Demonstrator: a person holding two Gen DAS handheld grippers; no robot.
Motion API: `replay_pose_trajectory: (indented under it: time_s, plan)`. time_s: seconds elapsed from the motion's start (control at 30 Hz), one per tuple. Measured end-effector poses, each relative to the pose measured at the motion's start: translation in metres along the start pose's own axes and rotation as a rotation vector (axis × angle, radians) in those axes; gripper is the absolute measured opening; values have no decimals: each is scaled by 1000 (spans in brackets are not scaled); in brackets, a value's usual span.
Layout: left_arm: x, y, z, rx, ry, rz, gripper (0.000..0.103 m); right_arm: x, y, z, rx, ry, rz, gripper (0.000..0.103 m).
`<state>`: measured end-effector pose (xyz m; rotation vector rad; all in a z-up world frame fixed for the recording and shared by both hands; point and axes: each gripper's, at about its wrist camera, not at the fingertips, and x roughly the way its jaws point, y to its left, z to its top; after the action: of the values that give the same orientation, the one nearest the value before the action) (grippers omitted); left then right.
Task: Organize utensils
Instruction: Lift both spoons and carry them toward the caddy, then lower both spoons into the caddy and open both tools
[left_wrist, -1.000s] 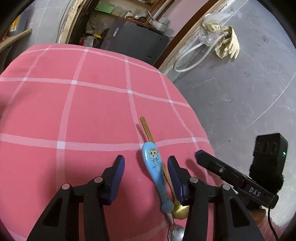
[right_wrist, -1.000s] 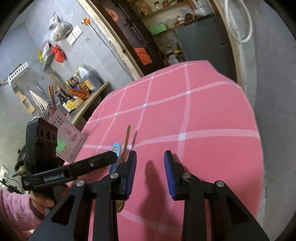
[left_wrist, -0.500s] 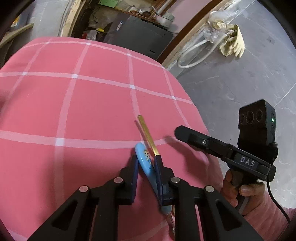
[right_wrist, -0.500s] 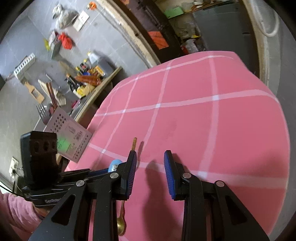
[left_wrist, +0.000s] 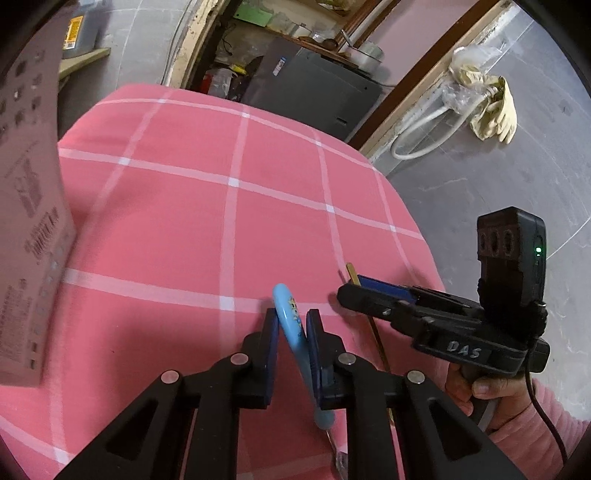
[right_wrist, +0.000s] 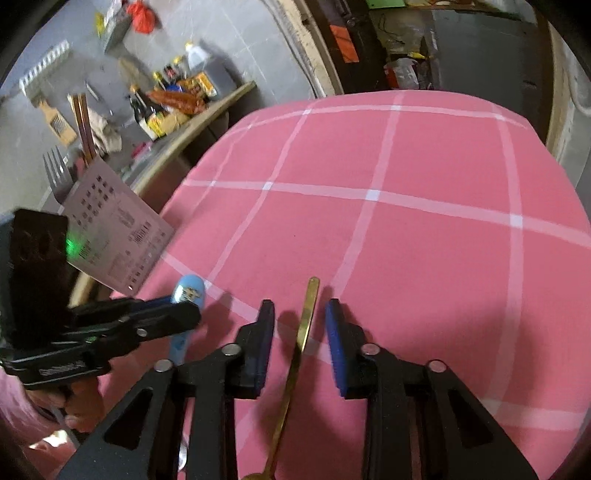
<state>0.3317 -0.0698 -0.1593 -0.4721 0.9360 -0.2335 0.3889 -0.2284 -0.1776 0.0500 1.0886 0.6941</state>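
Note:
My left gripper is shut on the blue-handled spoon, a light blue handle with a cartoon print, lifted off the pink checked tablecloth. The spoon also shows in the right wrist view inside the left gripper. My right gripper is open, its pads on either side of the gold spoon, which lies on the cloth with its bowl toward me. The right gripper also shows in the left wrist view over the gold spoon.
A pinkish perforated utensil holder stands at the table's left edge with a fork and chopsticks in it; it also fills the left of the left wrist view. A shelf with bottles is behind.
My left gripper has lifted the blue spoon and swung left toward the utensil holder. My right gripper has moved over the gold spoon and now straddles its handle.

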Motion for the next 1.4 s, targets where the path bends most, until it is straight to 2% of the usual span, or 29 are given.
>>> replay_pose_trajectory:
  time_s: [0.07,0.2,0.3,0.6,0.8,0.97,1.1,1.2,1.3,1.4]
  plan:
    - [-4,-1,2,3,-5,-8,13,1,4,1,-10,24,-41,7]
    - [-17,-8,6,30,-20,-28,11,-14,7,-4,8,7,-64,4]
    - [-32,-16,10,60,-40,-45,10,-41,12,-8,29,-60,-68,2]
    - [-113,-37,28,148,-164,-94,9,-144,57,-6,84,-329,-112,2]
    - [-180,-42,53,216,-258,-114,9,-200,115,23,38,-521,-134,2]
    - [-239,-35,76,257,-327,-93,9,-231,166,52,6,-652,-112,2]
    - [-283,-20,90,275,-374,-72,9,-241,208,70,-29,-723,-74,2]
    - [-313,-5,98,285,-420,-25,9,-237,235,83,-57,-758,-38,2]
    - [-327,10,101,284,-452,25,9,-220,259,91,-85,-752,-26,2]
    - [-320,24,101,292,-457,93,9,-194,272,92,-94,-731,-37,2]
